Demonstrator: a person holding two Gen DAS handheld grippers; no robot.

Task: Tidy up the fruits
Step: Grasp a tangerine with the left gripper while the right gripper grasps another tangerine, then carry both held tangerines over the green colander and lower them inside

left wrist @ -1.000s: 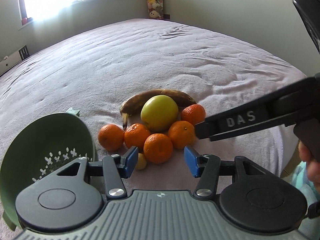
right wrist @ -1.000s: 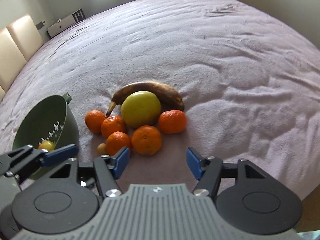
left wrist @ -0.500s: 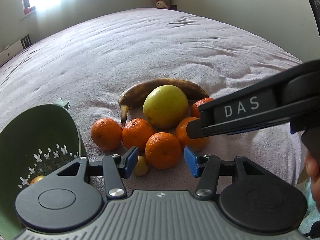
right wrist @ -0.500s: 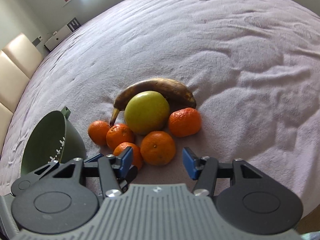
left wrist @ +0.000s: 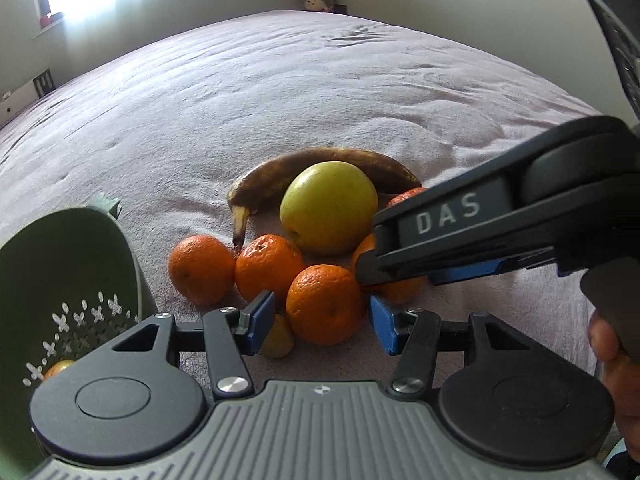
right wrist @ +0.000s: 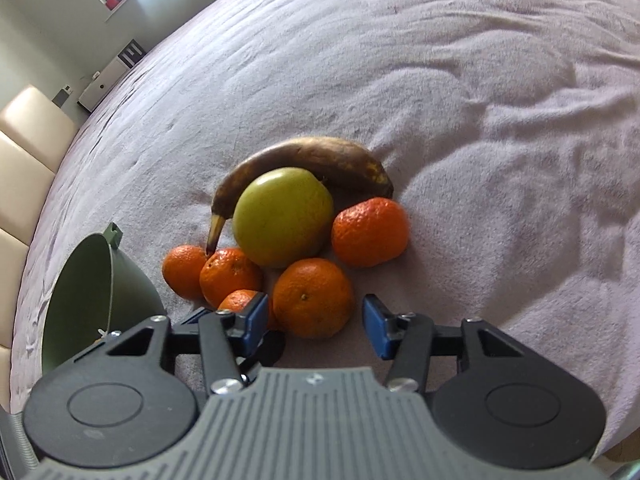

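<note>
Blue-padded jaws of the left gripper [left wrist: 322, 326] stand apart and unclenched, a mandarin [left wrist: 325, 305] between them with a gap on each side; a small yellowish fruit [left wrist: 277, 338] lies half hidden behind the left pad. The right gripper [right wrist: 312, 326] has just been closing; its pads straddle another mandarin [right wrist: 313, 298], no contact visible. A green colander [left wrist: 72, 280] stands tilted at near left. Beyond lie more mandarins, a green apple [left wrist: 329, 213] and, farthest, a browned banana [left wrist: 320, 168] curving behind it, all on a mauve fleece cover [left wrist: 280, 92]. The left view shows the right gripper's arm across the right-hand mandarins, and a fruit inside the colander; the right view shows the outermost mandarin [right wrist: 370, 232] unobstructed and cream chair backs [right wrist: 28, 152].
</note>
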